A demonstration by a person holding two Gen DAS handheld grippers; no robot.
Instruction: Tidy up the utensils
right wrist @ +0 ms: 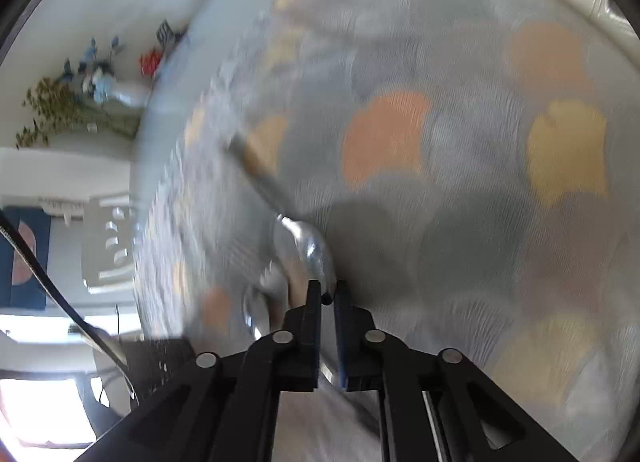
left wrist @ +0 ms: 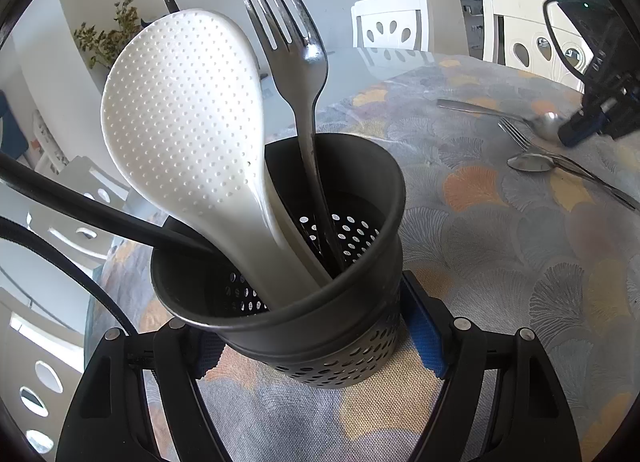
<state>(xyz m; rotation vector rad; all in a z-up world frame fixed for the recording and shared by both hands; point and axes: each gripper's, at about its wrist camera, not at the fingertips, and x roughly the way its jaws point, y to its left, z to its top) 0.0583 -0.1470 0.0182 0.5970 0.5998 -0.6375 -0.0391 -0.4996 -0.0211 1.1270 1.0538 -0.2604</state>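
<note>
We have a spoon [right wrist: 308, 250] pinched at its bowl end between the nearly closed jaws of the right gripper [right wrist: 328, 296], its handle lying out across the patterned tablecloth [right wrist: 560, 142]; the view is blurred, so how firm the grip is we cannot tell. The left gripper [left wrist: 316, 326] clamps the dark perforated holder [left wrist: 320, 326], already carrying a white rice paddle [left wrist: 180, 110] and a fork [left wrist: 292, 42]. We should lift slowly, tip the handle down, and aim for the open gap beside the fork. Another spoon [left wrist: 532, 162] and fork [left wrist: 516, 132] wait on the cloth.
</note>
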